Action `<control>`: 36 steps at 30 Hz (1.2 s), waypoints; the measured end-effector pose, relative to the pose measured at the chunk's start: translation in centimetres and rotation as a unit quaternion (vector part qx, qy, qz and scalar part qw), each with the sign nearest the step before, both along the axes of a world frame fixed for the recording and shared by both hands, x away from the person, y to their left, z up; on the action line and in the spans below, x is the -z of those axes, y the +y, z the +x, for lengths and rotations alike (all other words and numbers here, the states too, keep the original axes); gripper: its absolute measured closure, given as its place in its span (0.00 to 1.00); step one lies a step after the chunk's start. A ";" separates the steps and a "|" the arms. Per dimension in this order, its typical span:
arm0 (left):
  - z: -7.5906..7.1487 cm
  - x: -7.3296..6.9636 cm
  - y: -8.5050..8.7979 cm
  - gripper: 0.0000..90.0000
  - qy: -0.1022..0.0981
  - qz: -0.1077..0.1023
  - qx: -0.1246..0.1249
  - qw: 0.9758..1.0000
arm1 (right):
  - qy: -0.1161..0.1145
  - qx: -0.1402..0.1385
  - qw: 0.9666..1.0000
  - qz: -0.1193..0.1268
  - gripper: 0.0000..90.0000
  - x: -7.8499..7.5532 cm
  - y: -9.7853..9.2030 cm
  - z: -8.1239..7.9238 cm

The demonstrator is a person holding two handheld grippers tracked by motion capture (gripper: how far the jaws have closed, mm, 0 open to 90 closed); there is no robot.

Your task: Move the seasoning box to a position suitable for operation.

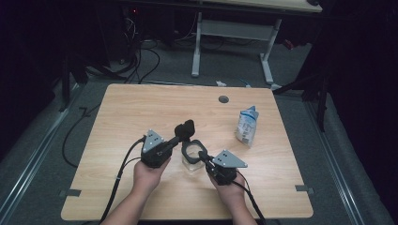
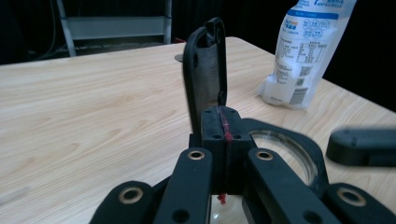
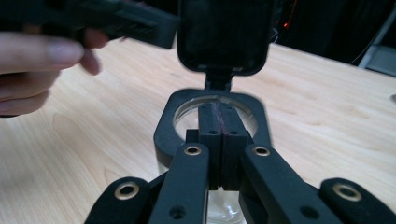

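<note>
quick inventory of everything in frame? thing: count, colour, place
jar: 1, clear glass with a black collar, near middle of the table, between the two grippers
lid: 1, black, hinged to the jar's collar, flipped open and standing up
bag: 1, white and blue printed pouch, upright, right part of the table
table: 1, light wood, round grey grommet near its far edge
desk frame: 1, white legs, on the floor beyond the table
cables: several, black, on the floor at the far left
left gripper: 1, black, jaws shut, by the lid
right gripper: 1, black, jaws shut, at the jar's collar
hands: 2, near edge, one per gripper
</note>
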State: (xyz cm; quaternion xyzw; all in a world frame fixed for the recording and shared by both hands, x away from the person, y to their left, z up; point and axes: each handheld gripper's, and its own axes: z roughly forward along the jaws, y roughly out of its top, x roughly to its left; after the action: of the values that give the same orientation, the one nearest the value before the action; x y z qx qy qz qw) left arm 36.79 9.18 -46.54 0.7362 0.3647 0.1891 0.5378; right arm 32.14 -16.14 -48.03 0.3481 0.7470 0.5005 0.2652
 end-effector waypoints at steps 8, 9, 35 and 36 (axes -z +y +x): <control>-1.6 2.5 4.5 0.90 0.025 0.049 -0.004 0.998 | 0.006 0.035 0.999 0.005 0.90 0.5 -2.3 0.2; -1.8 2.9 5.0 0.88 0.029 0.054 -0.003 0.998 | 0.007 0.040 0.999 0.001 0.88 0.6 -2.6 0.3; -2.8 6.0 7.8 0.59 0.051 0.090 0.041 0.994 | 0.058 0.222 0.973 -0.004 0.65 1.9 -11.7 0.5; -2.9 5.9 7.8 0.59 0.048 0.087 0.039 0.994 | 0.058 0.225 0.973 -0.002 0.64 1.7 -11.8 0.6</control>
State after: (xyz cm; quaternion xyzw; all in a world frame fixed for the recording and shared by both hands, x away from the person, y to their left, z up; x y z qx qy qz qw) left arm 33.91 17.02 -52.46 0.8022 0.3431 0.1635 0.4604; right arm 32.72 -27.99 -49.77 0.5353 0.6645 0.4052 0.3282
